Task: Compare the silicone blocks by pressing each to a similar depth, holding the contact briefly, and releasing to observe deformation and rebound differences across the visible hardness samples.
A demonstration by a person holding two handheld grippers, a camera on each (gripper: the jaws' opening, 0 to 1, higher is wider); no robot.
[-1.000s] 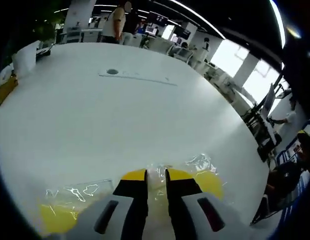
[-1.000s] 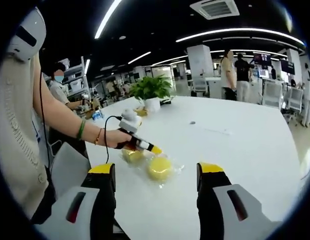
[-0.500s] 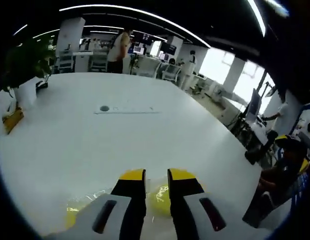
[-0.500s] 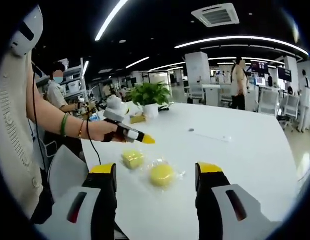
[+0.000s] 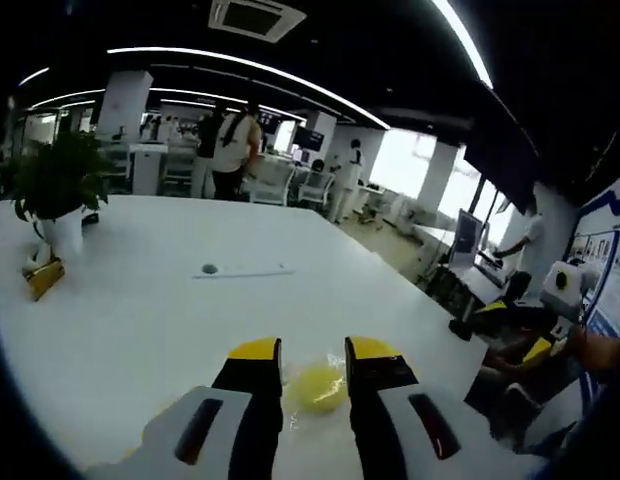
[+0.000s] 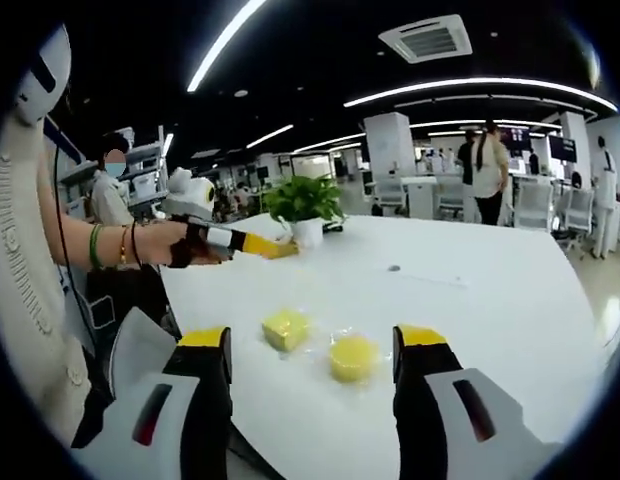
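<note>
While the left gripper (image 6: 275, 247) hangs in the air above the table (image 6: 470, 300), well clear of the samples, jaws near shut on nothing, the right gripper (image 6: 312, 345) waits w/ jaws wide apart and empty. 2 yellow silicone pieces sit on the table in clear wrap: a square block (image 6: 287, 328) and, just beside it, a round block (image 6: 353, 357). Looks like a release/observe pause btwn presses. Next move, I'd guess: bring the left tip down onto 1 block, matching depth.
</note>
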